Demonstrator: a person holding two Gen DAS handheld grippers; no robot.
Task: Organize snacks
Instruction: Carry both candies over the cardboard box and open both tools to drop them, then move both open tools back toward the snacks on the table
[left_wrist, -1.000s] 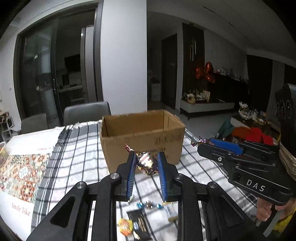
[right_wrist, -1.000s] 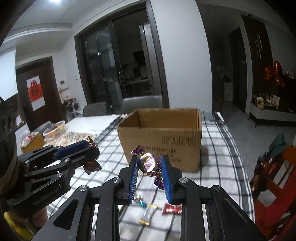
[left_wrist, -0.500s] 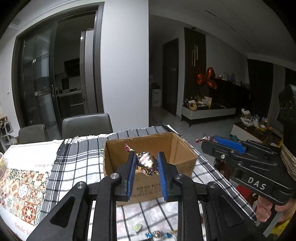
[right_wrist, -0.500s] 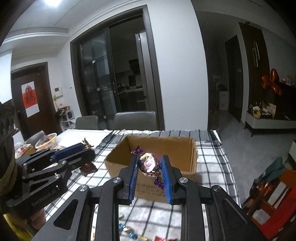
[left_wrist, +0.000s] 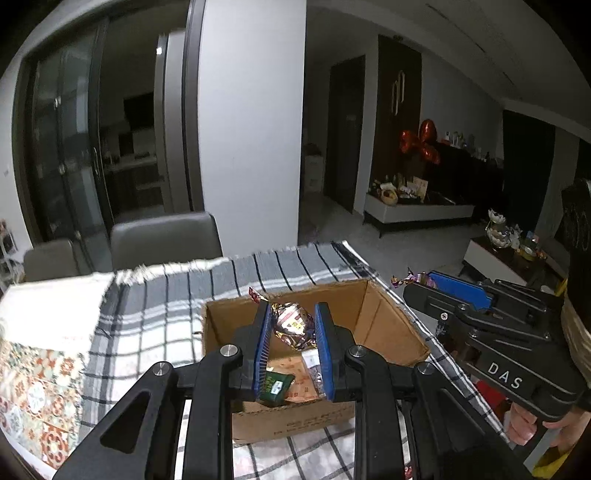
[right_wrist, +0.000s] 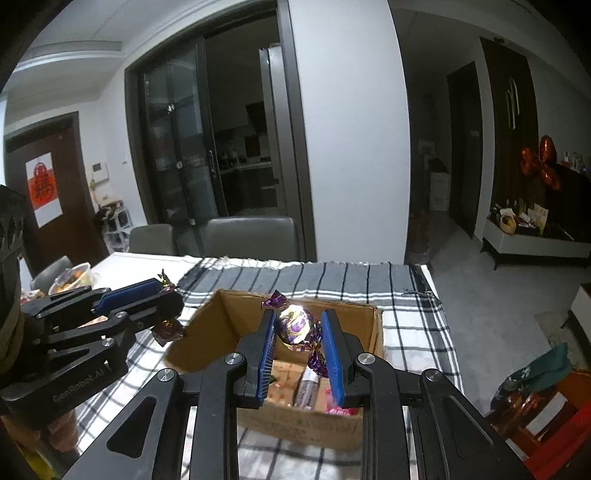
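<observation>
Candy fills both sets of tongs. The left gripper (left_wrist: 291, 325) pinches a gold-and-brown wrapped candy (left_wrist: 293, 325) between its blue pads, the round body squeezed near the tips and a red twisted end sticking out up and to the left. The right gripper (right_wrist: 299, 326) pinches a purple-and-gold wrapped candy (right_wrist: 297, 325) the same way, one twisted end rising above the left pad, the other hanging down beside the right pad.

Both grippers are held above the open cardboard box (left_wrist: 388, 325), which stands on the black-and-white checked tablecloth (left_wrist: 155, 314). In each wrist view the held candy appears over the box's open top, clear of its walls. On the box floor lie other snacks: a dark green packet (left_wrist: 275, 386), a clear-and-white packet (left_wrist: 312, 365) and, in the right view, a pink wrapper (right_wrist: 336, 408).

In the left view the right gripper comes in from the right, beside the box's right corner, a hand (left_wrist: 524, 424) on its handle. Grey chairs (left_wrist: 166, 236) stand behind the table.
</observation>
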